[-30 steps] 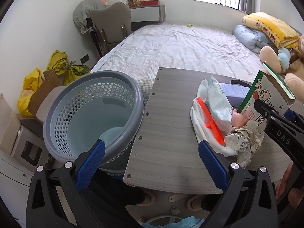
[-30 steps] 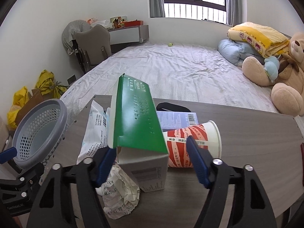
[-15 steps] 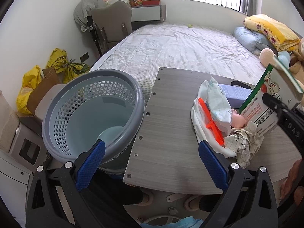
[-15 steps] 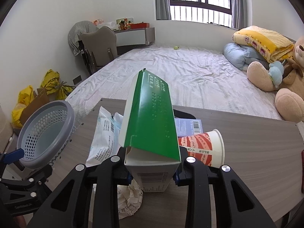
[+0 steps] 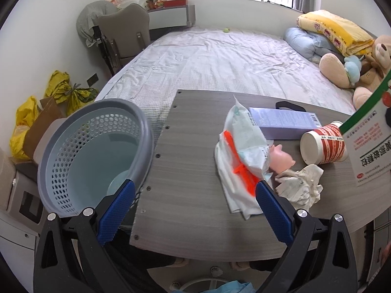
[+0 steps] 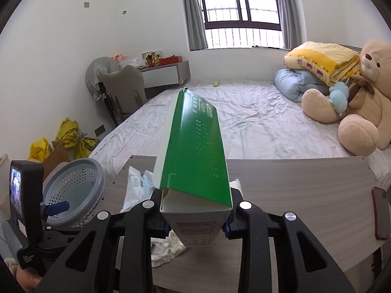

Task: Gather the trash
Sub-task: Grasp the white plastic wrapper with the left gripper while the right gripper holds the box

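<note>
My right gripper [image 6: 196, 227] is shut on the base of a green and white carton [image 6: 195, 151], held tilted above the grey table [image 6: 293, 195]. That carton [image 5: 369, 151] shows at the right edge of the left wrist view. Trash lies on the table: a white bag with an orange strip [image 5: 234, 183], a crumpled paper [image 5: 300, 188], a red and white paper cup [image 5: 322, 144] on its side, and a purple box [image 5: 281, 124]. My left gripper [image 5: 193, 207] is open at the table's near edge, its left pad over the rim of the grey perforated basket [image 5: 73, 146].
A pink toy pig [image 5: 281, 158] lies among the trash. A dark red phone [image 6: 380, 217] rests at the table's right edge. Behind the table is a bed [image 6: 256, 127] with plush bears and pillows. Yellow bags [image 5: 61, 90] and a chair stand by the left wall.
My right gripper closed on the carton and lifted it off the table, uncovering the paper cup. The left gripper shifted slightly toward the table, still open.
</note>
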